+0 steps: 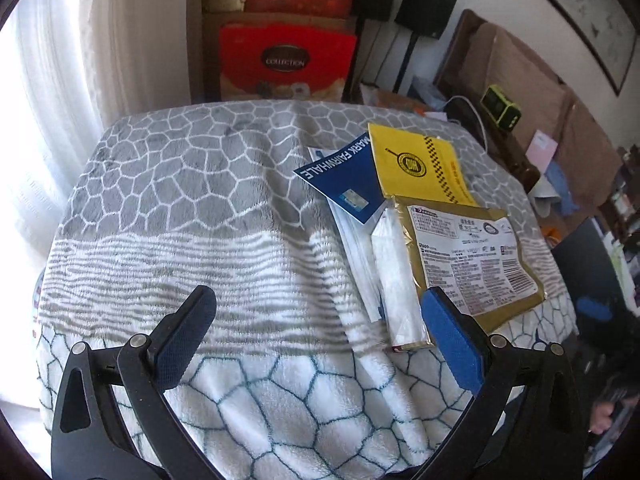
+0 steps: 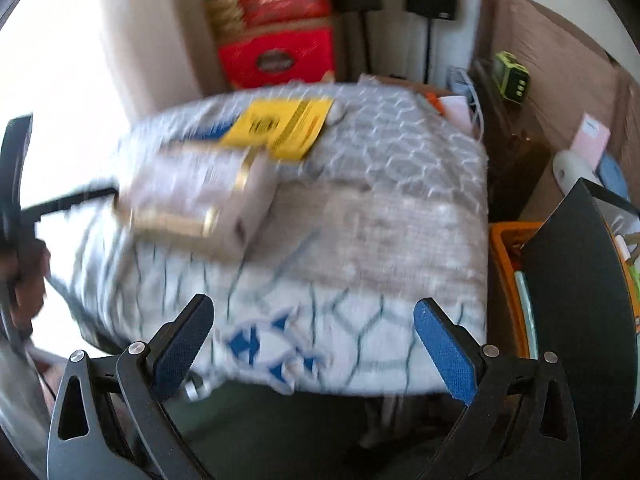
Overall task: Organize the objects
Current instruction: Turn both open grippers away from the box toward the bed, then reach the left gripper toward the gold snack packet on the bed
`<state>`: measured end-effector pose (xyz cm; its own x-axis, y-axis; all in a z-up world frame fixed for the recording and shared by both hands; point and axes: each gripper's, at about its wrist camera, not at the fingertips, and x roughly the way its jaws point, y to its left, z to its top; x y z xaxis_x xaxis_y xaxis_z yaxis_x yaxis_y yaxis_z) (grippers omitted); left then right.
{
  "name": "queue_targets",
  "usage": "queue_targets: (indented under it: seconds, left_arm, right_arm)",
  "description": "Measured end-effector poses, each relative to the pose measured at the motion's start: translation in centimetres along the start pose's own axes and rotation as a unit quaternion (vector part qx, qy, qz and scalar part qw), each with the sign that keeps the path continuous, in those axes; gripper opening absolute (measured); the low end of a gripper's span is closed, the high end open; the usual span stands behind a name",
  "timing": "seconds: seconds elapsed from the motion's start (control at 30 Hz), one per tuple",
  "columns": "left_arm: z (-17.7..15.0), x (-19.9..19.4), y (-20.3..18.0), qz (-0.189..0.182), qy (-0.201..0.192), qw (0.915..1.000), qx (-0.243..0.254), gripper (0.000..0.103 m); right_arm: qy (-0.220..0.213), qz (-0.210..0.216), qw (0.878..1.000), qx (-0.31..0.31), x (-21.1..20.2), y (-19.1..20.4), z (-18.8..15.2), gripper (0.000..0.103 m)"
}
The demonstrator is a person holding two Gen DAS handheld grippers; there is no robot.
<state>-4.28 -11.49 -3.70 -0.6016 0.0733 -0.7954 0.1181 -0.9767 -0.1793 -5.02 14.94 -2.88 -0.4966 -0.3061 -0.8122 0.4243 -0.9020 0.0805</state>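
Observation:
On a grey and white patterned blanket [image 1: 192,208] lies a loose stack of flat things: a yellow packet [image 1: 416,164], a blue booklet [image 1: 344,176], a gold pouch with a white label [image 1: 472,256] and a white box [image 1: 396,280]. My left gripper [image 1: 320,300] hovers open over the blanket's near part, its right fingertip just beside the gold pouch, nothing held. The right wrist view is blurred. There the yellow packet [image 2: 280,124] and the gold pouch [image 2: 184,192] lie at the upper left, and my right gripper [image 2: 316,308] stands open and empty at the blanket's near edge.
Red gift boxes [image 1: 288,56] are stacked behind the blanket, with black speakers [image 1: 424,8] on stands beside them. A green device [image 1: 500,104] sits on a cluttered side surface to the right. An orange crate [image 2: 508,264] and a dark panel [image 2: 576,304] stand right of the blanket.

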Motion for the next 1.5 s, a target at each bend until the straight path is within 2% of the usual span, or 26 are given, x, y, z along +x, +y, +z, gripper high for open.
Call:
queue_targets:
  seconds: [0.23,0.37,0.5,0.6,0.67,0.73,0.83,0.93,1.03,1.2,1.3,1.4,1.5]
  left_arm:
    - [0.2,-0.1,0.9,-0.002,-0.003,0.9996,-0.028,0.102]
    - [0.1,-2.3,0.9,0.012,-0.035,0.9990,-0.025,0.102]
    - [-0.1,-3.7,1.0,0.015,-0.058,0.9980,-0.021,0.102]
    - [0.0,-3.6,1.1,0.021,-0.056,0.9979,-0.025,0.102]
    - [0.0,-3.5,0.8,0.016,-0.052,0.9981,-0.027,0.102]
    - [-0.1,-3.6,0.3,0.011,-0.052,0.9984,-0.021,0.102]
    - [-0.4,-3.9,-1.0,0.005,-0.056,0.9984,-0.003,0.102]
    - [-0.5,-4.1,-2.2,-0.005,-0.055,0.9985,0.007,0.102]
    - [-0.8,-4.2,-4.1,-0.028,-0.054,0.9980,0.013,0.102]
    - [-1.8,-3.9,-8.2,-0.049,-0.041,0.9962,0.058,0.102]
    - [-2.9,-3.8,-11.7,-0.091,-0.025,0.9908,0.097,0.102]
    - [-3.7,-3.0,-15.5,-0.105,-0.019,0.9842,0.141,0.103]
    - [-3.4,-1.1,-18.8,-0.121,0.004,0.9777,0.172,0.103]
  right_arm:
    - [0.010,-0.003,1.000,-0.020,2.0,1.6,-1.5,0.100]
    - [0.012,-0.029,0.999,-0.044,2.6,2.4,-1.5,0.092]
    - [0.004,-0.021,0.999,-0.044,2.3,2.1,-1.6,0.081]
    - [0.003,-0.020,0.999,-0.035,2.1,1.6,-1.5,0.070]
    - [0.001,-0.023,0.999,-0.029,2.0,1.3,-1.3,0.054]
    - [-0.001,-0.016,1.000,-0.017,1.8,0.9,-1.2,0.053]
    - [-0.005,-0.010,1.000,-0.010,1.7,0.6,-1.1,0.052]
    - [-0.014,-0.009,1.000,0.001,1.3,0.2,-1.0,0.044]
    - [-0.024,-0.012,0.999,0.019,0.8,-0.8,-0.8,0.044]
    - [-0.047,-0.018,0.997,0.059,-0.6,-3.0,-0.7,0.044]
    - [-0.061,-0.022,0.995,0.079,-1.7,-4.4,-0.8,0.044]
    - [-0.071,-0.023,0.993,0.096,-2.6,-5.6,-1.0,0.044]
    - [-0.082,-0.020,0.990,0.110,-3.4,-6.6,-1.6,0.044]
